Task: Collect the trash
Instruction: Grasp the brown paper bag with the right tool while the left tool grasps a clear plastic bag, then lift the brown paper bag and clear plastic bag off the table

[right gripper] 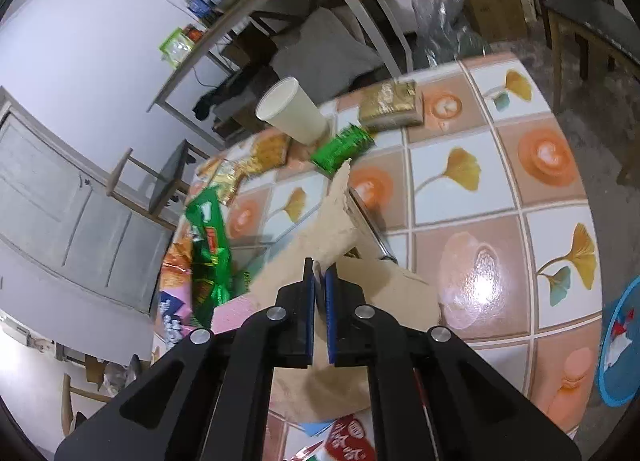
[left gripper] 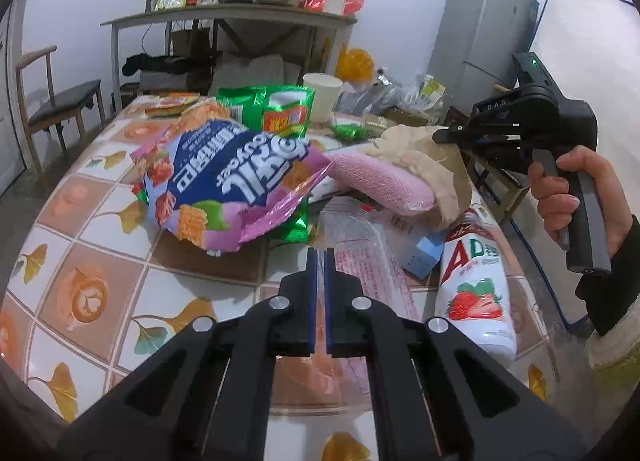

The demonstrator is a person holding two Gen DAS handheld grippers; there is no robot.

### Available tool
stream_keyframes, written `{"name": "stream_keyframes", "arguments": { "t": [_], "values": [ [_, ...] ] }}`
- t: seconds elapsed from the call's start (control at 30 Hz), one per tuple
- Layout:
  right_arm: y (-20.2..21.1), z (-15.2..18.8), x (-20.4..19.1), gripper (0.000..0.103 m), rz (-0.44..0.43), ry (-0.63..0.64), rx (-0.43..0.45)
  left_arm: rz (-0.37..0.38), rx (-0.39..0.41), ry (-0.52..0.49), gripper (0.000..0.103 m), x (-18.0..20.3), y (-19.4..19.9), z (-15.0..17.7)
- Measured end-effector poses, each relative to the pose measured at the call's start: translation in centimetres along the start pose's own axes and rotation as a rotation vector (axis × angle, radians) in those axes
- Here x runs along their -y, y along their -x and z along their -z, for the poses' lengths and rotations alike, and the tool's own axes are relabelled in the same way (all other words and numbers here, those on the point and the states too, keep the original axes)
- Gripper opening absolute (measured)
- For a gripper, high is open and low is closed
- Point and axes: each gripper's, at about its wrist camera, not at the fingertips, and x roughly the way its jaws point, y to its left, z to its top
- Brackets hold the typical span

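My left gripper is shut over a clear plastic wrapper, and the film seems pinched between its tips. A purple and blue snack bag lies on green packets just beyond. The right gripper, held by a hand, reaches in from the right to a torn brown paper. In the right wrist view my right gripper is shut on that brown paper, which stands up between the pads. A pink cloth lies under the paper.
On the tiled table stand a paper cup, a gold packet and a green wrapper. A strawberry drink bottle and a small blue box lie at my right. A blue bin sits beside the table.
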Motion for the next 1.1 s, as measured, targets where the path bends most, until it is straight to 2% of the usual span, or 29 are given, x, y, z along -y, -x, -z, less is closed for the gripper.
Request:
{"name": "stream_keyframes", "arguments": {
  "t": [0.4, 1.1],
  "values": [
    [4.8, 0.2, -2.5, 0.005, -0.053, 0.047, 0.088, 0.019, 0.069, -0.009, 0.001, 0.9, 2.4, -0.9],
    [12.1, 1.6, -4.8, 0.004, -0.104, 0.094, 0.217, -0.005, 0.202, -0.006, 0.001, 0.4, 6.7, -3.0]
  ]
}}
